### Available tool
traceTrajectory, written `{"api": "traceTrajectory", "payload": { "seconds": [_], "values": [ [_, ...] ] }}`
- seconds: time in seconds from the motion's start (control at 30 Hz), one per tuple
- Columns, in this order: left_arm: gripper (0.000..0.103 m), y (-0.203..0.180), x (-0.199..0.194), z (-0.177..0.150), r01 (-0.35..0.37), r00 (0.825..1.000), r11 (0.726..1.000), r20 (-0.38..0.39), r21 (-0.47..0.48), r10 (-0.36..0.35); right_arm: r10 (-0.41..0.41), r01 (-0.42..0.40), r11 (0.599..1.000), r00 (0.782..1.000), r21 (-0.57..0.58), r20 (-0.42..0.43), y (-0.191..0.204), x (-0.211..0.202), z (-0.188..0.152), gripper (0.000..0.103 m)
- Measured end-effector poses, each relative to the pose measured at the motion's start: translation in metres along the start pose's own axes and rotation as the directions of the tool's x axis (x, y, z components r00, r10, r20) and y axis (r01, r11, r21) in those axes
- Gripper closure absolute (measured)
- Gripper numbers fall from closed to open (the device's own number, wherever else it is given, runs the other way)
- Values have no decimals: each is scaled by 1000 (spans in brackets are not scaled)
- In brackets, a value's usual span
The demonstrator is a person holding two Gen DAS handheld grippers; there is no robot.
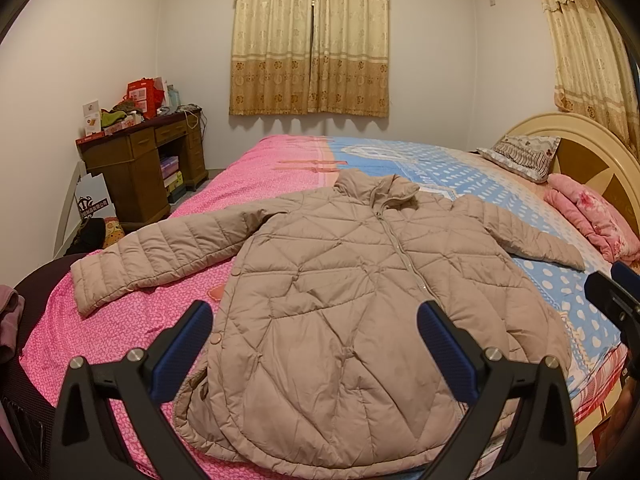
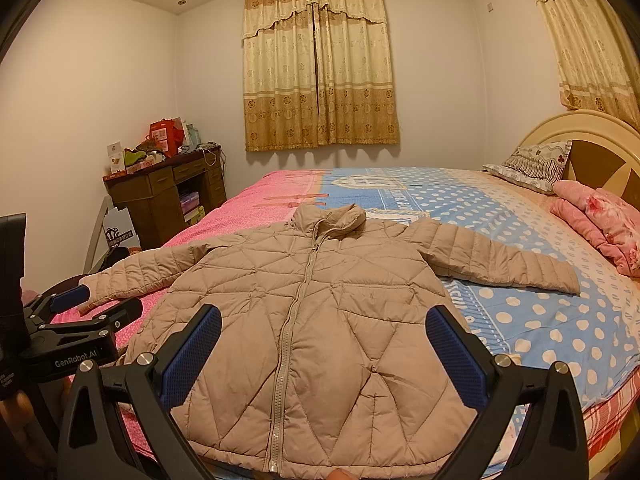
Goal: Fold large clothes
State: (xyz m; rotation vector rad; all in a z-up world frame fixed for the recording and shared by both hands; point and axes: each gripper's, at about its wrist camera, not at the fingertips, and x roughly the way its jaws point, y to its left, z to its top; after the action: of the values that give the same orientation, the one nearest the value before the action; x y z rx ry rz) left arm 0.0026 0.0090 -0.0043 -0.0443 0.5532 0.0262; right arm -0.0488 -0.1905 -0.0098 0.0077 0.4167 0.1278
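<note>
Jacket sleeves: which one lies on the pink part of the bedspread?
The sleeve nearer the wooden desk; it stretches over pink fabric. The other sleeve, toward the headboard, rests on blue polka dots.

Jacket [image 1: 340,292] spread flat on bed [image 1: 120,332] — pillow [image 1: 520,156] far right, desk [image 1: 144,168] beyond bed's left side.

left claw [image 1: 316,330] and right claw [image 2: 324,334] hover side by side, both spread wide, gripping nothing.

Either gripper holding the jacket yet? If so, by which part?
Nothing held. Left gripper and right gripper are both open, hovering above the jacket, which lies spread flat on the bed.
</note>
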Motion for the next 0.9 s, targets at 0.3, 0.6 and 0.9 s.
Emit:
{"api": "traceTrajectory", "payload": {
  "seconds": [0.3,0.6,0.9],
  "values": [
    [0,0,0,0,1,1000,1000,1,0,-1,0,0,1000,1000,1,1,0,1,0,1],
    [0,1,0,0,0,1000,1000,0,-1,0,1,-1,1000,1000,1,0,0,0,1,1],
    [0,2,0,0,1,1000,1000,1,-2,-1,2,-2,1000,1000,-1,-3,0,0,0,1]
  ]
}}
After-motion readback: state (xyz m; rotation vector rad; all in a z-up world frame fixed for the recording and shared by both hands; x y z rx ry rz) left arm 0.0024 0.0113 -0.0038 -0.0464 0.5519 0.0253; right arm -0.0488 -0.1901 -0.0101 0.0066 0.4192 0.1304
